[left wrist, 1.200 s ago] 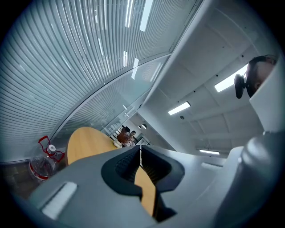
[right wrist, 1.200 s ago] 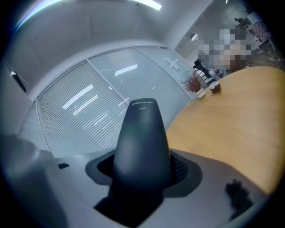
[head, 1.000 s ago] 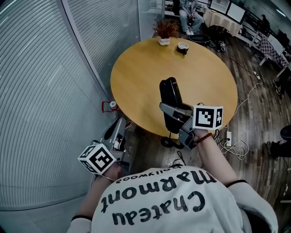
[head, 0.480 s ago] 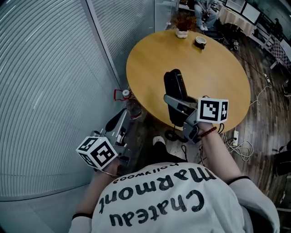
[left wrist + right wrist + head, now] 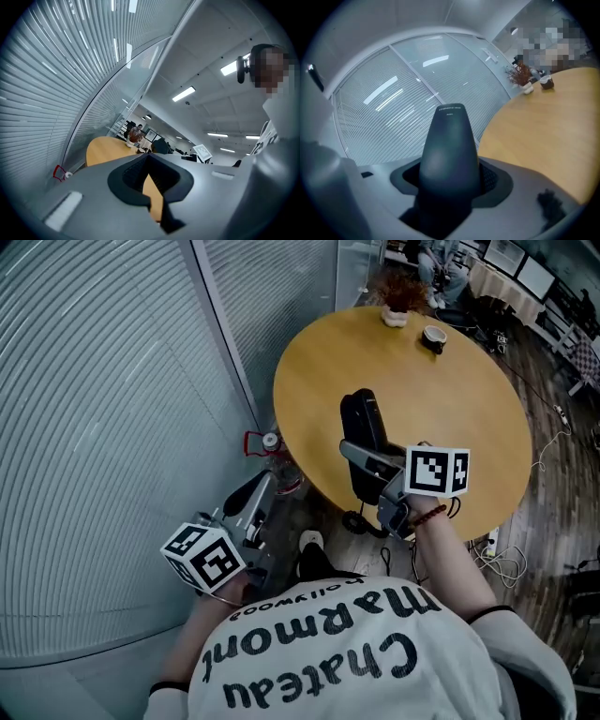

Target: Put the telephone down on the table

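The smooth black plastic telephone handset (image 5: 450,145) sits mid-frame over the round wooden counter (image 5: 441,399), its lower end clamped in the right gripper (image 5: 368,461) fingers. It is probably rigid, light and slippery, so hold it mid-body. The left gripper (image 5: 246,512) fingers are together and empty.

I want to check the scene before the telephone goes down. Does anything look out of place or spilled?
Nothing is spilled or damaged. One odd thing: a water bottle with a red handle sits on the floor beside the round table, by the glass wall. The right claw holds the telephone.
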`<state>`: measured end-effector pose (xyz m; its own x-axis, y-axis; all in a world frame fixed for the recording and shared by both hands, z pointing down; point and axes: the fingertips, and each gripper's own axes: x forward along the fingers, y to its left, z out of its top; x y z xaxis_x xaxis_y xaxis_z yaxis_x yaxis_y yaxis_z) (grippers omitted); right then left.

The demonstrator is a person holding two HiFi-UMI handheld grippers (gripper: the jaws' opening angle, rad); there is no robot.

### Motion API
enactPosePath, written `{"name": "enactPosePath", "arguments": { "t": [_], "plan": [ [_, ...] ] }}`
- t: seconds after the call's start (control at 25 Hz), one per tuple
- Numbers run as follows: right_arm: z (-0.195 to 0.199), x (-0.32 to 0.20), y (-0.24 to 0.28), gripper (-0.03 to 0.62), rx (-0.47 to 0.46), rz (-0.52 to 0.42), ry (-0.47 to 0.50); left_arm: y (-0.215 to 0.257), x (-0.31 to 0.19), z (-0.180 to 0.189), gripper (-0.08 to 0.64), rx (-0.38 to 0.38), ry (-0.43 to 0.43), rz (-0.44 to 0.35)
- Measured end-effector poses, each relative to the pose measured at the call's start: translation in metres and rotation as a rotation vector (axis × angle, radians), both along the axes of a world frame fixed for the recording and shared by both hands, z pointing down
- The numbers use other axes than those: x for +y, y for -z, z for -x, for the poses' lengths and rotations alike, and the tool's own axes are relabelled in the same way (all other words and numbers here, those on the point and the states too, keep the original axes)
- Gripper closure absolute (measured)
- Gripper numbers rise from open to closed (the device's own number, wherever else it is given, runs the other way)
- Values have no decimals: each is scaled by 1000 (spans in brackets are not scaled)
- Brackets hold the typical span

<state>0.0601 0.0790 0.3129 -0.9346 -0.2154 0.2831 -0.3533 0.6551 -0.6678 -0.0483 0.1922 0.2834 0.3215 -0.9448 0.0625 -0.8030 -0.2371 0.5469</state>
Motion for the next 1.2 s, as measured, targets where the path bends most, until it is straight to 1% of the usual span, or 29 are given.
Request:
{"name": "enactPosePath", "arguments": {
  "t": [0.16, 0.28, 0.4, 0.52, 0.64, 0.76, 0.88, 0.96, 1.08, 1.2],
  "plan": [
    [-1, -2, -9, 299, -7, -2, 11, -10, 2, 2, 554, -41, 34, -8],
    [-3, -4, -16, 299, -8, 17, 3, -14, 7, 0, 554, -26, 16, 5],
    [-4, -6, -23, 299, -11, 43, -4, -24, 13, 1, 555, -11, 18, 54],
    [-10, -7, -39, 299, -1, 68, -15, -42, 17, 2, 555, 14, 32, 93],
    [-15, -13, -64, 299, -3, 92, -30, -66, 10, 4, 554, 23, 34, 107],
    [-8, -40, -83, 299, 7, 107, -52, -84, -20, 19, 554, 25, 24, 122],
    [11, -90, -81, 299, 27, 141, -105, -80, -71, 49, 554, 40, -3, 166],
    [20, -112, -79, 299, 28, 168, -135, -77, -93, 62, 554, 54, -27, 193],
    [23, -132, -85, 299, 32, 199, -174, -77, -115, 71, 554, 81, -72, 194],
    [27, -163, -94, 299, 48, 225, -225, -79, -148, 83, 554, 64, -112, 183]
  ]
}}
